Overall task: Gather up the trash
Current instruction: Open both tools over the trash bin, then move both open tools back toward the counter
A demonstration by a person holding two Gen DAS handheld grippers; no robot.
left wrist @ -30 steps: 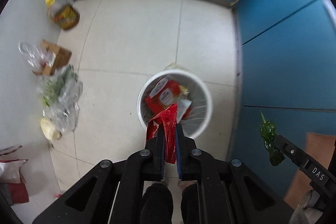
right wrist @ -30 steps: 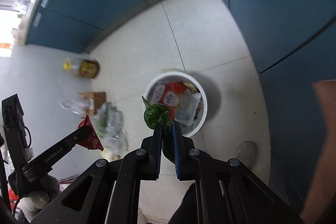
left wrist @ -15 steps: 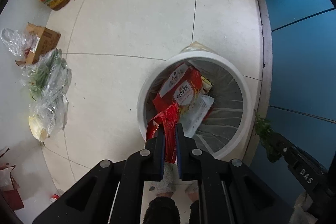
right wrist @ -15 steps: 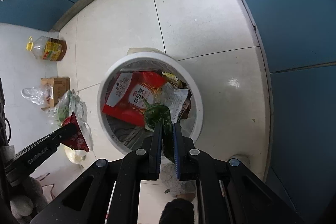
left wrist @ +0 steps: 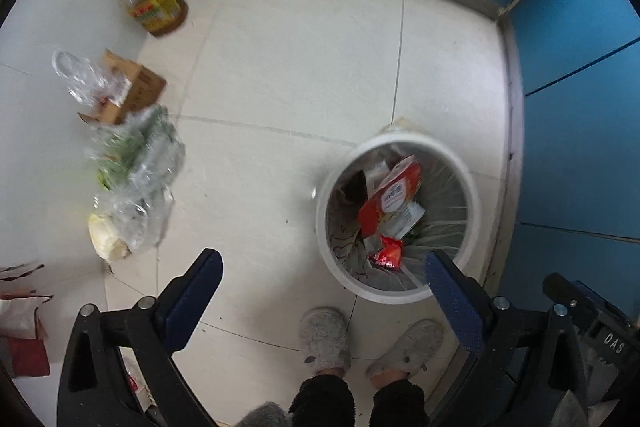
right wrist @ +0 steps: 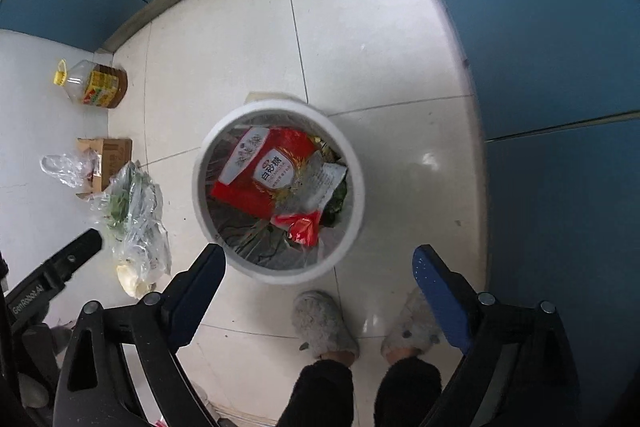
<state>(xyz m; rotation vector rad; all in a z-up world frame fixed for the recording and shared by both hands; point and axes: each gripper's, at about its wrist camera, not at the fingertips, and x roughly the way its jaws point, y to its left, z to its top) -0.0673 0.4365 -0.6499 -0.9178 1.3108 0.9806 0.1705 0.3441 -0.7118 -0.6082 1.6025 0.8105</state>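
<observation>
1. The left gripper (left wrist: 324,291) is opening, its blue pads spread wide with nothing between them.
2. The right gripper (right wrist: 320,277) is likewise opening, empty.
3. A crumpled red foil wrapper (right wrist: 303,229) lies inside the round white plastic bin (right wrist: 356,187).

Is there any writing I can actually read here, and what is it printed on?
"白砂糖": red bag in the bin.
"DAS": right claw, on its body.
"GenRobot.AI": left claw, on its body.
Oil bottle label: too blurred.
Cardboard box print: too blurred.
</observation>
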